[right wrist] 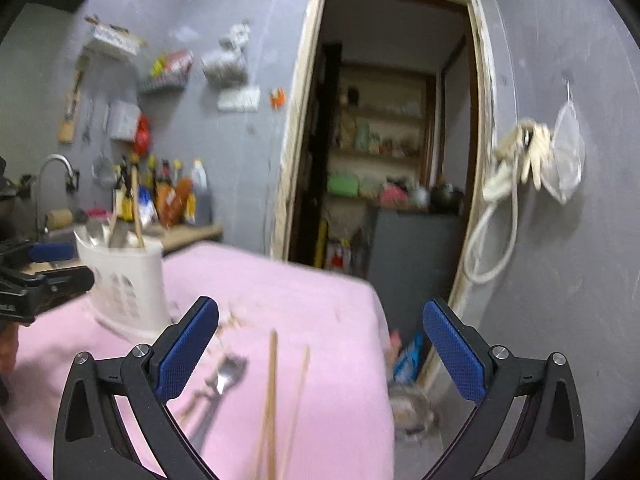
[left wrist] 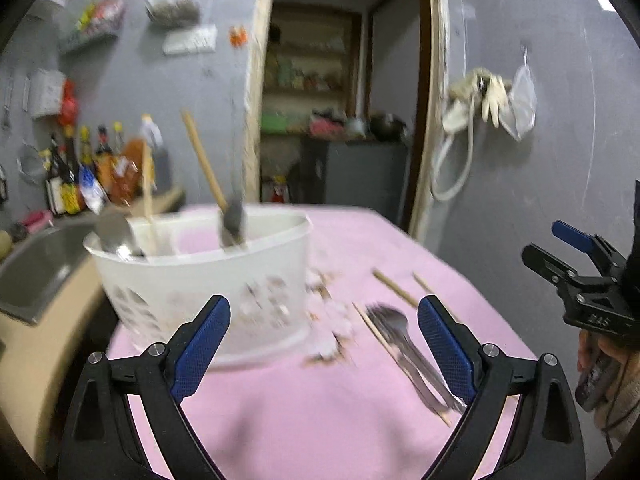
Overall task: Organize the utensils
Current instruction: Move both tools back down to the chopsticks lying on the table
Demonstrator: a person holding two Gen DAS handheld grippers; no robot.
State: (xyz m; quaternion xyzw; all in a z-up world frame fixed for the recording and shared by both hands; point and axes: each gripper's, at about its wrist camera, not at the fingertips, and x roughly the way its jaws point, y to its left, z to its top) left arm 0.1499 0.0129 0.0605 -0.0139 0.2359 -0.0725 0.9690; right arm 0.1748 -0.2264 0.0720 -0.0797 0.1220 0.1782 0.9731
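A white slotted utensil holder [left wrist: 200, 276] [right wrist: 128, 280] stands on the pink tablecloth [left wrist: 320, 408]. It holds a wooden-handled tool [left wrist: 204, 168], a thin stick and a metal spoon [left wrist: 116, 236]. To its right on the cloth lie a metal fork and spoon [left wrist: 404, 344] [right wrist: 228, 372], and loose wooden chopsticks [left wrist: 394, 288] [right wrist: 273, 392]. My left gripper [left wrist: 324, 312] is open and empty, just in front of the holder and left of the cutlery. My right gripper [right wrist: 320, 312] is also open and empty above the chopsticks. It shows at the right edge of the left wrist view [left wrist: 548, 246].
Small pale scraps [left wrist: 328, 320] lie beside the holder. Left of the table are a sink [left wrist: 36, 268] and a counter with sauce bottles [left wrist: 92, 172]. Behind the table is an open doorway [right wrist: 392, 160]. The table's right edge drops to a floor with clutter [right wrist: 412, 408].
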